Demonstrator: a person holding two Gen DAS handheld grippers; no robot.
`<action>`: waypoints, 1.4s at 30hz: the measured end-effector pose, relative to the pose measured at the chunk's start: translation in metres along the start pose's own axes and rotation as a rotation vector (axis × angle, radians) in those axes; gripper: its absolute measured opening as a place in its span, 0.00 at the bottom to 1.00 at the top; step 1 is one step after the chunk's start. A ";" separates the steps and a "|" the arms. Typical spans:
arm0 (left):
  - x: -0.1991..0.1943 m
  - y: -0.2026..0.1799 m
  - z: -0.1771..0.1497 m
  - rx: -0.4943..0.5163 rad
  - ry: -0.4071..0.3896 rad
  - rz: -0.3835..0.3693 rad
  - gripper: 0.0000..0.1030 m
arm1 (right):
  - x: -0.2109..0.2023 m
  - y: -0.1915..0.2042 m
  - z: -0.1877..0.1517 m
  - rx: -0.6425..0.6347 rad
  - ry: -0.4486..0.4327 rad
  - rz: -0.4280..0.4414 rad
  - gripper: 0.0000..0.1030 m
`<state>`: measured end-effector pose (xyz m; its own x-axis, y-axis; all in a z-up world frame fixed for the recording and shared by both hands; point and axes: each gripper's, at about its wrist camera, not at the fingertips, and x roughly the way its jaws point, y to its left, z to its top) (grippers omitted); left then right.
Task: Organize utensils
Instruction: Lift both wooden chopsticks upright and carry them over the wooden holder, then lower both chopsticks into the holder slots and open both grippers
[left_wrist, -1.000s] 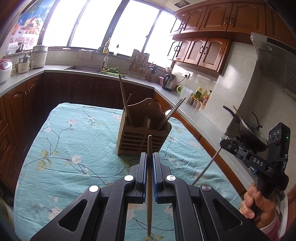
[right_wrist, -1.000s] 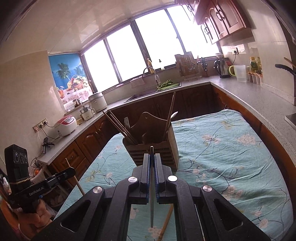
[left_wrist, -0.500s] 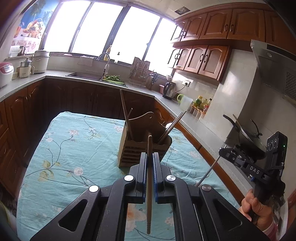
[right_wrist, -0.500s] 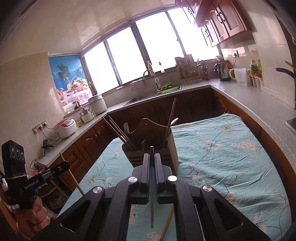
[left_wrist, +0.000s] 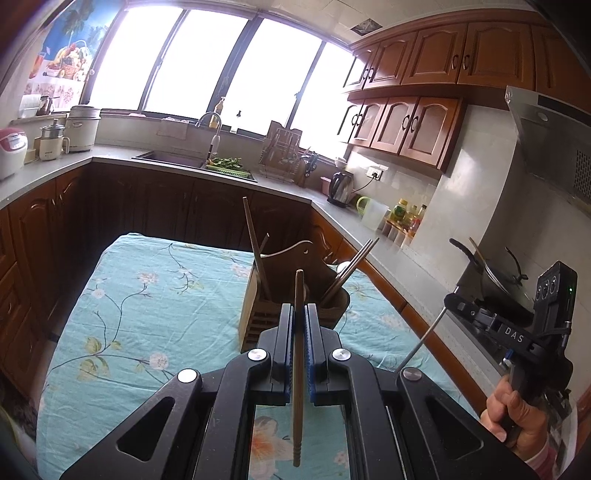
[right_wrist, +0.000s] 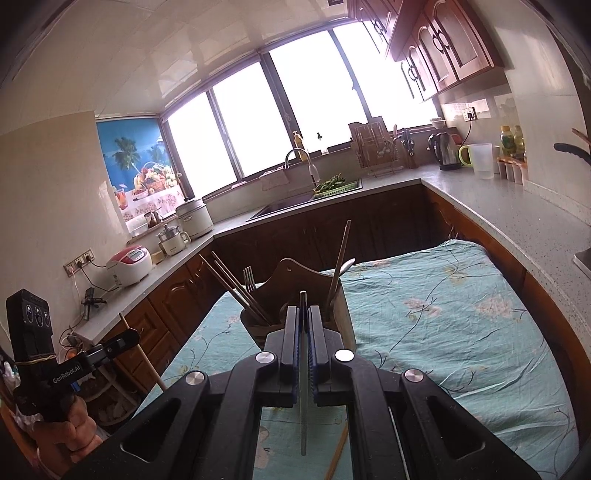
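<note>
both tools are held level above the desk, facing the wooden holder (left_wrist: 291, 295). left tool (left_wrist: 299, 314) clamps a wooden chopstick (left_wrist: 297, 369); right tool (right_wrist: 303, 317) clamps a metal chopstick (right_wrist: 303, 387). only the right view shows a fork (right_wrist: 249, 277) in the holder.

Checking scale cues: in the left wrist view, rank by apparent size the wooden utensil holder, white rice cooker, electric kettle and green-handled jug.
1. wooden utensil holder, largest, though nearest the camera.
2. white rice cooker.
3. electric kettle and green-handled jug: alike, unranked.
</note>
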<state>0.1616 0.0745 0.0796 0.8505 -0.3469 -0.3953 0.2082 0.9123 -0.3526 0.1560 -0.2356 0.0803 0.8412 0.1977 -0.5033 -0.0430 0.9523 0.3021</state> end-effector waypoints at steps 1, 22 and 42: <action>0.001 0.000 0.003 0.001 -0.007 -0.001 0.03 | 0.001 0.000 0.003 0.000 -0.003 0.001 0.04; 0.052 0.002 0.065 0.055 -0.227 0.031 0.03 | 0.040 -0.004 0.092 -0.018 -0.149 -0.015 0.04; 0.157 0.020 0.028 -0.006 -0.283 0.077 0.03 | 0.105 -0.022 0.072 0.006 -0.121 -0.046 0.04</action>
<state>0.3126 0.0449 0.0345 0.9648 -0.2016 -0.1687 0.1361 0.9320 -0.3359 0.2839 -0.2529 0.0788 0.9009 0.1238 -0.4160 0.0004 0.9582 0.2861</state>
